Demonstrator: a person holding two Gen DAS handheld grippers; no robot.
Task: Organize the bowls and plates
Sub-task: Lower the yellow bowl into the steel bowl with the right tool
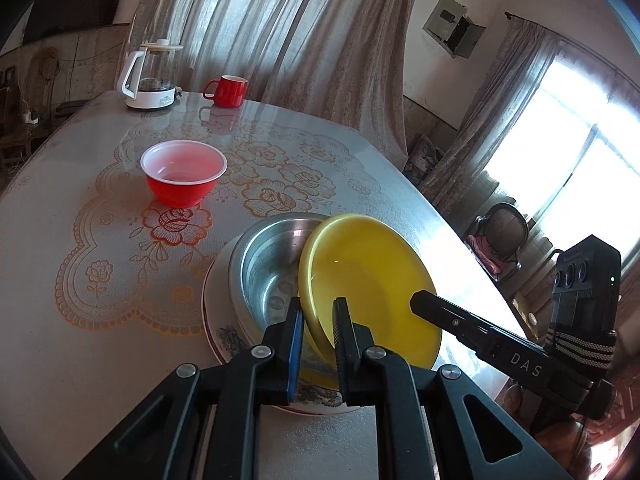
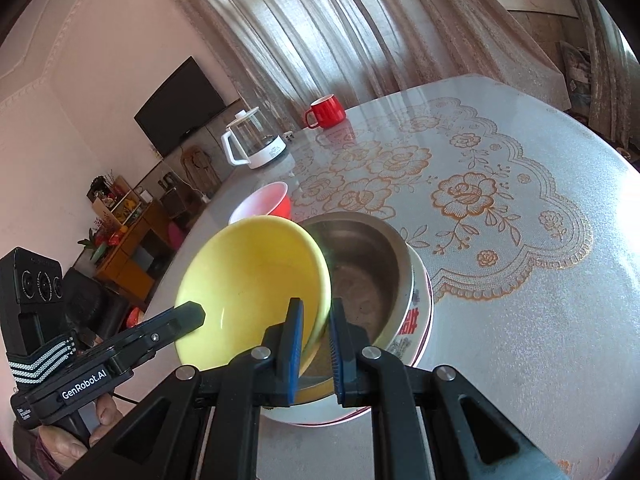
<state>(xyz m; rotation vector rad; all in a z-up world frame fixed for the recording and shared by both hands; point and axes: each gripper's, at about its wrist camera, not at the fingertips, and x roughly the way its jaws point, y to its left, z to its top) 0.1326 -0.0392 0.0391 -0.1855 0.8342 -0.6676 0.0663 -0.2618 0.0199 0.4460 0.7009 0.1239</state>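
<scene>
A yellow bowl [image 1: 368, 280] is held tilted over a steel bowl [image 1: 268, 264] that sits on a white patterned plate [image 1: 218, 320]. My left gripper [image 1: 319, 312] is shut on the yellow bowl's near rim. My right gripper [image 2: 316, 316] is shut on the same yellow bowl [image 2: 252, 280] at its rim, above the steel bowl [image 2: 360, 268] and the plate [image 2: 416, 320]. Each gripper shows in the other's view, the right gripper [image 1: 420, 300] and the left gripper [image 2: 196, 312]. A red bowl with a white inside [image 1: 184, 174] stands apart on the table; it also shows in the right wrist view [image 2: 268, 204].
The round table [image 1: 80, 360] has a floral cover. A glass kettle [image 1: 150, 76] and a red mug [image 1: 228, 90] stand at its far edge. Curtains [image 1: 280, 40] hang behind. A chair [image 1: 504, 236] stands off the table's right side.
</scene>
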